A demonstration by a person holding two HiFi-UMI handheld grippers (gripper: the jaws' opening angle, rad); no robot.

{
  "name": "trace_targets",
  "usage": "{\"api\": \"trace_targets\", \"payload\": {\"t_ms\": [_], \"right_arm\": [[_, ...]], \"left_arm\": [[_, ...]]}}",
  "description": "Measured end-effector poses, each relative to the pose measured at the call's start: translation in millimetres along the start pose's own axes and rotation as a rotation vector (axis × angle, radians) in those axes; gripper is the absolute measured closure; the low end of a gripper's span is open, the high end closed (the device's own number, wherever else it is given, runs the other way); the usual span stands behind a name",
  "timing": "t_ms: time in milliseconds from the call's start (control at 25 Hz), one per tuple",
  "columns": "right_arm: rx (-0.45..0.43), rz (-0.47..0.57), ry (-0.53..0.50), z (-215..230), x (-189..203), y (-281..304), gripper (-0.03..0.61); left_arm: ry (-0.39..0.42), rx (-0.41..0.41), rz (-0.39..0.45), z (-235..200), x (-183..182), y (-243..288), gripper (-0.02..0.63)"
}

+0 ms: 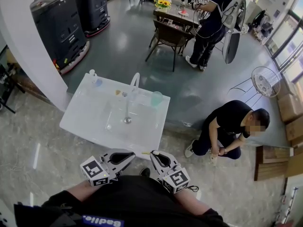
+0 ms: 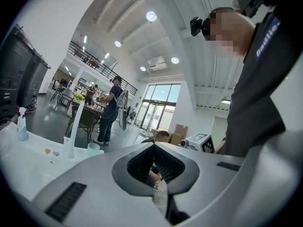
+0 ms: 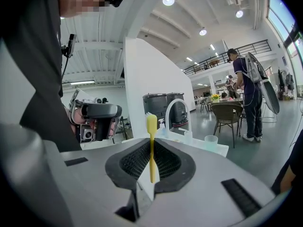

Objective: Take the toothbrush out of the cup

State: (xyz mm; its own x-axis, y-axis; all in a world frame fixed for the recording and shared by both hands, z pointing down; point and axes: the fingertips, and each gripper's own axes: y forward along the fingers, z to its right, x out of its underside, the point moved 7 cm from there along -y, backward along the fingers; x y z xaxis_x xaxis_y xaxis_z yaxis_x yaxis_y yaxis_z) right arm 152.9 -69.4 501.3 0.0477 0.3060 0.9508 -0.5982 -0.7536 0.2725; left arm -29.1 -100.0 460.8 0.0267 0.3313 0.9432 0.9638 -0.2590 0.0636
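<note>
1. Toothbrush (image 3: pixel 151 148): yellow, clamped between the right gripper's (image 1: pixel 155 154) jaws, its long axis upright across them and its head above the pads.
2. It is out of the cup (image 1: pixel 156 98), which stands well ahead on the sink (image 1: pixel 80 108) counter.
3. The left gripper (image 1: pixel 129 155) sits just beside the right one, jaws together, apparently on nothing.
4. The removal looks done. Any next move falls to the right hand.

Bright light came from tall windows (image 2: pixel 158 110) and round ceiling lights (image 2: pixel 151 16), glossy floor (image 1: pixel 123 46) threw pale reflections, shadows were soft, both gripper views bulged fisheye with black corners, close foreground was blurred
</note>
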Motion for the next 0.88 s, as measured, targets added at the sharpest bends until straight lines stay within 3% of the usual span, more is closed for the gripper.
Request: {"api": "trace_targets", "payload": {"t_ms": [880], "right_arm": [[-0.031, -0.021, -0.026, -9, 8, 18, 0.551]], "left_arm": [[-0.003, -0.002, -0.01, -9, 1, -5, 0.604]]}}
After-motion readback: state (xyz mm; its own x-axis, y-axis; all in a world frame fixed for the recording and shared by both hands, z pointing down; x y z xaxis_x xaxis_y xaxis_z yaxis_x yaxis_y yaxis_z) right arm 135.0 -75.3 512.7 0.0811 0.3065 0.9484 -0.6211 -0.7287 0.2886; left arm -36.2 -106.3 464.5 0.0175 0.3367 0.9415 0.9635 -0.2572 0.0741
